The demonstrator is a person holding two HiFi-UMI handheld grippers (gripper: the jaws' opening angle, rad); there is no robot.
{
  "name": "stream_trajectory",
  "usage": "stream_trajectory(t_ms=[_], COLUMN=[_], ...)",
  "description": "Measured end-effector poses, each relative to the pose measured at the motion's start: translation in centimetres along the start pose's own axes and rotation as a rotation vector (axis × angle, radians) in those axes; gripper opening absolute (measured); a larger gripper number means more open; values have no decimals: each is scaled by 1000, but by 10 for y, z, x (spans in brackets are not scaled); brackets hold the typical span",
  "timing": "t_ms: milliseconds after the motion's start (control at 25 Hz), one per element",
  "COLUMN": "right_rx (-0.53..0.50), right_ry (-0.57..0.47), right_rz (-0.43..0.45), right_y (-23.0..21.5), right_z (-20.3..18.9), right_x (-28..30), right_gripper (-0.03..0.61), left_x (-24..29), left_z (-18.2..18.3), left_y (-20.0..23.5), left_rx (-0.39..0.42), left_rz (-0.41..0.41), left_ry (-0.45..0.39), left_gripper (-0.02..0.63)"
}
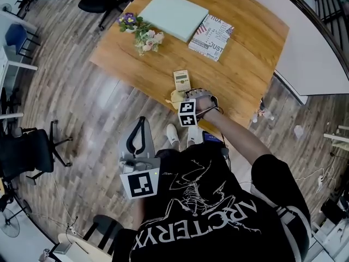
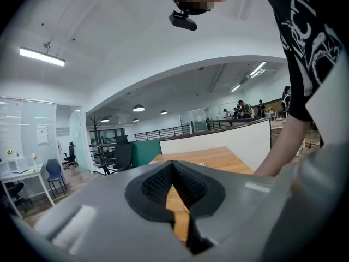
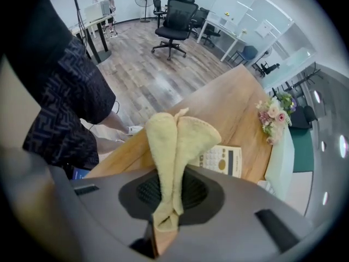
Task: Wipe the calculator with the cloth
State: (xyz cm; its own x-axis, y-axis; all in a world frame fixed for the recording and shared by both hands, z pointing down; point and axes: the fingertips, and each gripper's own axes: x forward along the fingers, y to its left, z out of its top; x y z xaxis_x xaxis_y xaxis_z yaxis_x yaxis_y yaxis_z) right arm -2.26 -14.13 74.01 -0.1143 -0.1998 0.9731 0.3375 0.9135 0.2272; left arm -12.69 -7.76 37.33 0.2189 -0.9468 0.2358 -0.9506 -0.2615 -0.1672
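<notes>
Table (image 1: pixel 245 53): right claw (image 3: pixel 168 203) pinches cloth (image 3: pixel 175 138), partly hiding calculator (image 3: pixel 224 160).

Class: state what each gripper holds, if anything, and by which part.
Right gripper pinches the yellow cloth at a bunched fold; left gripper holds nothing.

bright, even indoor light in all views. ceiling lamp (image 2: pixel 42 57) glows white, slightly blown out. pale glare on the floor (image 1: pixel 103 91). heavy fisheye bending, dark corners. cloth (image 3: pixel 163 146) sharp; nearest foreground soft. shadows faint.
</notes>
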Motion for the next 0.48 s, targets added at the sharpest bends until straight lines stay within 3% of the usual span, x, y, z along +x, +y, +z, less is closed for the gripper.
stream_trajectory(t_ms=[280,400,480], right_rx=[11,112,237], right_ry=[7,-46,-122], right_rz=[66,26,-17], right_y=[42,38,31], right_z=[2,3,5], right_x=[11,4,-17], right_gripper=[54,54,54], left_x=[-1,1,2], left_z=[1,1,3], left_y=[-1,0,1], left_rx=[-16,-15,-16], left_rz=[-19,-26,-30], left_ry=[-13,-21,-26], left_gripper=[9,9,9])
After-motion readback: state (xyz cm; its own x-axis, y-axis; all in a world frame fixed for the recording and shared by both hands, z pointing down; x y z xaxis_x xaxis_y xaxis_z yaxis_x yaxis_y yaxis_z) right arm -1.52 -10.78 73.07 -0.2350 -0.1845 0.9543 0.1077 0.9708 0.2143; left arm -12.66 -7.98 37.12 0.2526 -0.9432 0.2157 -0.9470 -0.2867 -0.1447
